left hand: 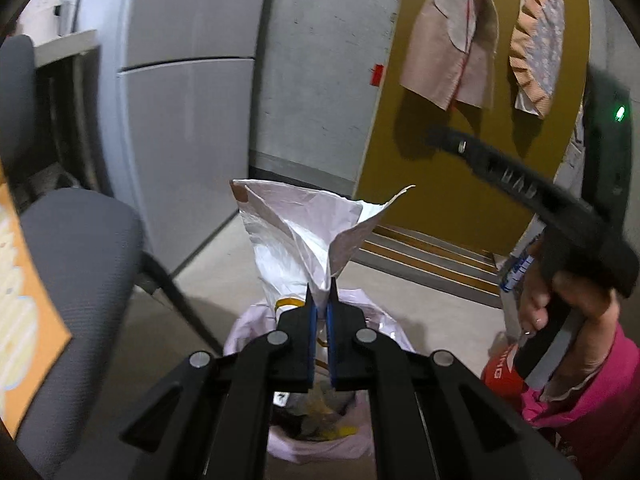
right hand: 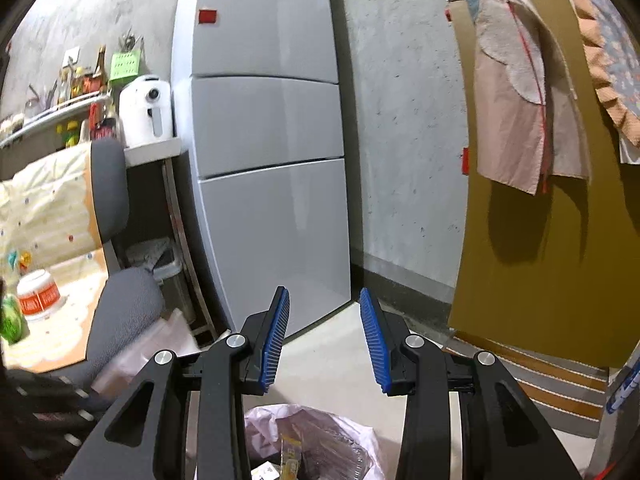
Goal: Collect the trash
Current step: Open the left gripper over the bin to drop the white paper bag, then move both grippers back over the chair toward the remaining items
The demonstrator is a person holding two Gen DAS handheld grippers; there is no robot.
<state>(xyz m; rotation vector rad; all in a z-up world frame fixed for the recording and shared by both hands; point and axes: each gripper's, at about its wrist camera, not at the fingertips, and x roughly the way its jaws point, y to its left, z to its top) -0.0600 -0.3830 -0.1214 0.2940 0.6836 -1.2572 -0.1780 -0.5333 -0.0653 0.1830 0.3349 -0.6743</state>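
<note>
My left gripper [left hand: 321,292] is shut on a crumpled white paper bag [left hand: 300,232], which sticks up from the blue pads above a trash bin lined with a pale pink bag [left hand: 248,324]. Wrappers and yellow scraps lie inside the bin. In the left wrist view a hand [left hand: 560,300] in a pink sleeve holds the other gripper's black body at the right. My right gripper [right hand: 324,300] is open, nothing between its blue pads [right hand: 276,336]; the pink trash bag [right hand: 320,440] with wrappers sits below it.
A grey office chair [left hand: 76,256] stands left of the bin, beside a table with an orange-edged cloth [right hand: 44,240] and a bowl [right hand: 38,292]. A grey refrigerator [right hand: 268,160] and concrete wall are behind. A mustard door [right hand: 540,240] with hanging towels is at the right.
</note>
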